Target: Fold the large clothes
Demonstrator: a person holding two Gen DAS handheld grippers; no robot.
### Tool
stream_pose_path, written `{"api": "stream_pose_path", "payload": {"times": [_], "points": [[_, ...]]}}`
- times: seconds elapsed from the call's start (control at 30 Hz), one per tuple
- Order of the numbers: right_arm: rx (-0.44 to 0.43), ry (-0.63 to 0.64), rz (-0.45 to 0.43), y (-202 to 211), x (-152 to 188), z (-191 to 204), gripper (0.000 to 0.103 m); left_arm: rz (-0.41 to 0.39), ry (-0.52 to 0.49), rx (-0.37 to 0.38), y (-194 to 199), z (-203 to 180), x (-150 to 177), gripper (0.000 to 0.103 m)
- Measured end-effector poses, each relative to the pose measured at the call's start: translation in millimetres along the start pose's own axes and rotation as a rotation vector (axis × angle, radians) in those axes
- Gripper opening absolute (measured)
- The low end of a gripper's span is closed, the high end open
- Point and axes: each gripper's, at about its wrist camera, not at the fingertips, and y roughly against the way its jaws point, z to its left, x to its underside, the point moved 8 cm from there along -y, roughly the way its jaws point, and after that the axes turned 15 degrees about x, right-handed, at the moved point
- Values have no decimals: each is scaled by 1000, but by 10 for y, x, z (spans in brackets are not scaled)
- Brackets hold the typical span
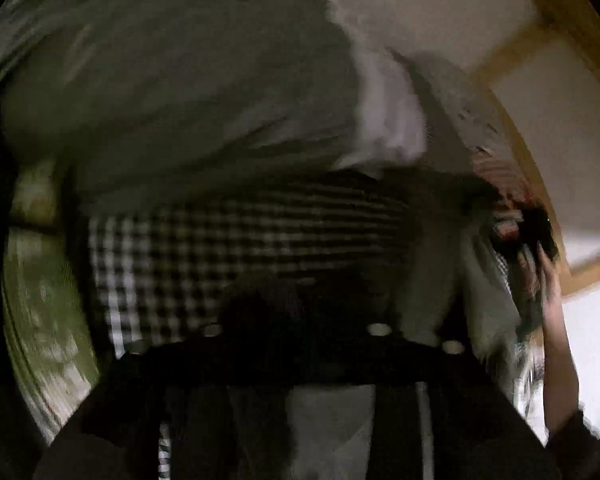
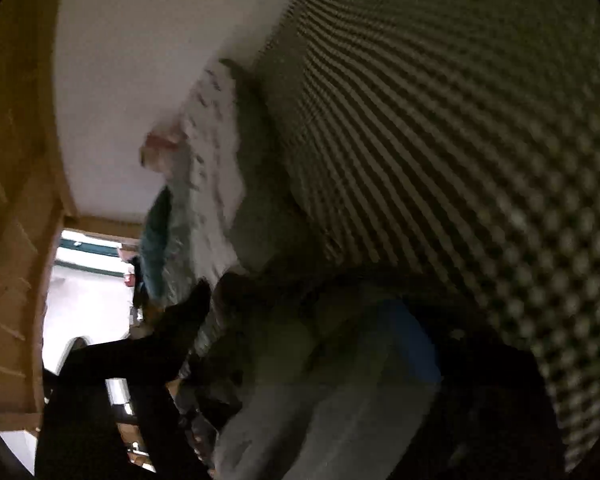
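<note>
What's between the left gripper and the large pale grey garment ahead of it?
A black-and-white checked cloth fills that stretch between the left gripper and the large pale grey garment, seen in the left wrist view; blur hides any contact.

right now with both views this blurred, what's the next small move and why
Probably pause and hold steady above the grey garment before gripping anything: it looks rumpled over the checkered cloth, and the blur hides any hem or corner worth aiming for.
</note>
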Motion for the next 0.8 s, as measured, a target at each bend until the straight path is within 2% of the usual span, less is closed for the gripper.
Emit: {"api": "stream_pose_path", "payload": {"times": [0.07, 0.13, 0.2, 0.23, 0.27, 0.3, 0.33, 0.37, 0.43, 0.53, 0.57, 0.63, 0.7, 0.73, 0.8], "points": [[73, 68, -85, 190, -228, 111, 98, 35, -38, 74, 106, -152, -71, 47], [121, 112, -166, 423, -447, 193, 100, 74, -40, 153, 192, -250, -111, 49], [155, 178, -178, 588, -479, 318, 100, 70, -53, 147, 303, -294, -160, 49], [193, 257, -186, 650, -397, 428, 100, 75, -89, 140, 339, -378, -151, 49], [225, 326, -179, 668, -307, 501, 100, 87, -121, 146, 342, -461, -125, 53], [265, 482, -133, 625, 23, 688, 100, 98, -131, 163, 317, -514, -100, 100], [275, 586, -93, 562, 306, 811, 100, 116, -118, 195, 256, -560, -51, 98], [281, 674, -54, 494, 584, 903, 100, 116, -101, 178, 225, -538, -37, 98], [283, 876, 38, 252, 1450, 1106, 100, 96, -80, 141, 162, -465, -15, 98], [323, 982, 223, -165, 2385, 1114, 100, 6, -47, 33, 210, -278, -41, 98], [356, 1009, 253, -275, 2536, 1083, 100, -60, -42, -43, 326, -196, -61, 98], [486, 1083, 261, -591, 2698, 1018, 100, -167, -44, -135, 535, -166, -57, 98], [522, 1050, 282, -841, 2581, 1087, 100, -240, -57, -101, 686, -310, 106, 98], [531, 1044, 296, -933, 2512, 1153, 101, -249, -60, -75, 694, -380, 215, 98], [556, 1053, 326, -1128, 2396, 1272, 101, -234, -86, -97, 579, -499, 488, 98]]}}
